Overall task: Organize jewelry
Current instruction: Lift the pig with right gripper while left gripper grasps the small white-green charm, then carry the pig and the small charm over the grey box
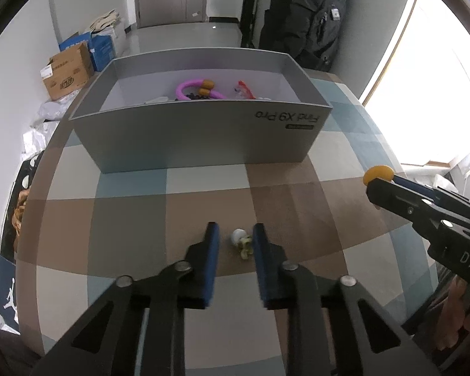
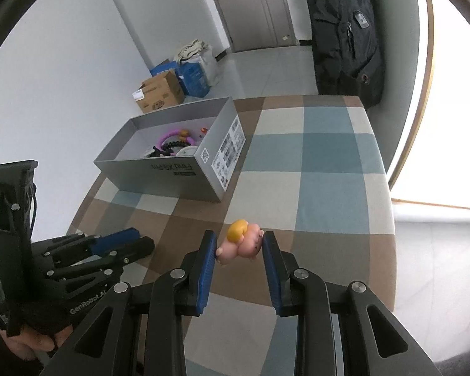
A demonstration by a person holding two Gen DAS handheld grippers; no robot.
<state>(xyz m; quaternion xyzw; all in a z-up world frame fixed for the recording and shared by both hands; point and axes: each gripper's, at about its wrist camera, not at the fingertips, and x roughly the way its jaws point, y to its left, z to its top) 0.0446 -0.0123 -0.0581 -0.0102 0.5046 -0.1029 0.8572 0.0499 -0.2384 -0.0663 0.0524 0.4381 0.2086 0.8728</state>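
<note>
A grey open box [image 1: 200, 134] stands at the far side of the checked table; it holds a purple ring with orange ends [image 1: 194, 89] and other small pieces. My left gripper [image 1: 233, 241] is open low over the table, its fingers either side of a small white and green trinket [image 1: 241, 240]. My right gripper [image 2: 239, 247] is shut on a pink figure charm with a yellow ring [image 2: 242, 239], held above the table. In the left wrist view the right gripper [image 1: 376, 185] shows at the right with the yellow ring [image 1: 377, 174] at its tip.
The box [image 2: 169, 172] lies left of centre in the right wrist view. The checked tablecloth [image 2: 325, 163] covers a round-edged table. Cardboard and blue boxes [image 1: 68, 69] sit on the floor beyond. A dark coat [image 1: 313, 15] hangs at the back right.
</note>
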